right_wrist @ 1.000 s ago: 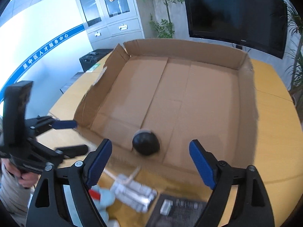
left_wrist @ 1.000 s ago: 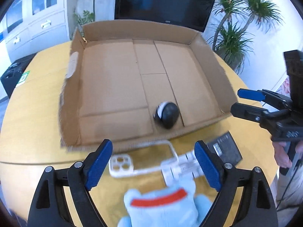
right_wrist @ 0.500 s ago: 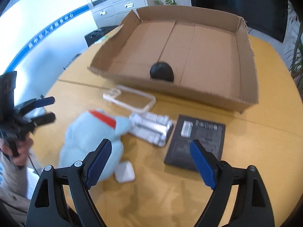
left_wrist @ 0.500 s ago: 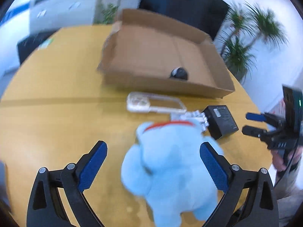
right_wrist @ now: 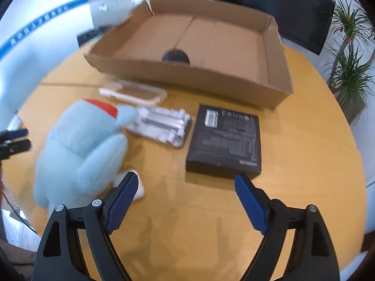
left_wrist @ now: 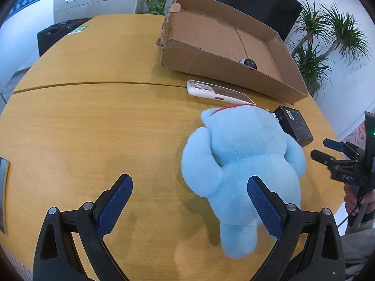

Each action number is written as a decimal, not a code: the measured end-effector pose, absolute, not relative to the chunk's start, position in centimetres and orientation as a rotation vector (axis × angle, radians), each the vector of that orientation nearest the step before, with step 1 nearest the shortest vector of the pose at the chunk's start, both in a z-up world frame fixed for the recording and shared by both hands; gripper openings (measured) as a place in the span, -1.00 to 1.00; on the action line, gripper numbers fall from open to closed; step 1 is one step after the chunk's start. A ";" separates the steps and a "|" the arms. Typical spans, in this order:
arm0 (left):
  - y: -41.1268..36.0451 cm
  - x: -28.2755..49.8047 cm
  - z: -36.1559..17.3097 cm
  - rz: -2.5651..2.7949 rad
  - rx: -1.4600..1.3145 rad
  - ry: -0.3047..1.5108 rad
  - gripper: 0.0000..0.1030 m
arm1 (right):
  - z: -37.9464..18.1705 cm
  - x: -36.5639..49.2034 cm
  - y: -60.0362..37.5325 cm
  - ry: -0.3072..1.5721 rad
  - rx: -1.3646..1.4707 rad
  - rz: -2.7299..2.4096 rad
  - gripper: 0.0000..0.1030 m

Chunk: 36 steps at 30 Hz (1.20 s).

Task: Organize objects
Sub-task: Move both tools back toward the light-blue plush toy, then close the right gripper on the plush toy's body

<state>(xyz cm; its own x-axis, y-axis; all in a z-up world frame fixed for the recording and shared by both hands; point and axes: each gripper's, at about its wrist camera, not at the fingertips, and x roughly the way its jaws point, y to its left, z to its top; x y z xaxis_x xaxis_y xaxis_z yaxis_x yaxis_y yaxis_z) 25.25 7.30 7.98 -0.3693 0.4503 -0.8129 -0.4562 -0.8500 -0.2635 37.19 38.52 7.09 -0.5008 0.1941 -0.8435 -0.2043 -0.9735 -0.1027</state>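
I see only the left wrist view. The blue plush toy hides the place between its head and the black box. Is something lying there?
Observer: Yes. A silver pack lies flat there, between the head of the plush toy and the black box.
Operator: Does the toy hide anything else?
Observer: A small white case lies against the toy's body, on the side toward the right tool.
Operator: From my side, I cannot judge that tool. Is it holding anything?
Observer: No. It is wide open with only bare table between its fingers, just in front of the black box.
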 end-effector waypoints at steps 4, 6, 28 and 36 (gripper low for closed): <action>7.4 25.2 7.9 2.214 -1.319 -0.005 0.93 | 6.6 36.9 37.8 -0.113 -1.417 2.458 0.64; 7.6 25.2 7.8 2.209 -1.320 -0.001 0.93 | 6.5 36.9 37.6 -0.122 -1.430 2.454 0.64; 7.7 23.8 6.3 2.096 -1.347 -0.114 0.92 | 6.9 36.3 35.8 0.469 -1.528 2.779 0.22; 8.4 22.4 5.2 2.031 -1.368 -0.189 0.92 | 3.6 34.7 36.6 0.827 -1.642 2.745 0.07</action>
<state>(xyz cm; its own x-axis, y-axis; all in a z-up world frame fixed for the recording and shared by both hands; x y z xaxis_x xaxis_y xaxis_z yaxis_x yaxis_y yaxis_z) 22.42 8.42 5.21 -0.2238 0.5999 -0.7681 -0.4476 -0.7634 -0.4657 34.70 36.63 3.61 -0.4963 -0.3812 -0.7799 -0.1133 -0.8623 0.4936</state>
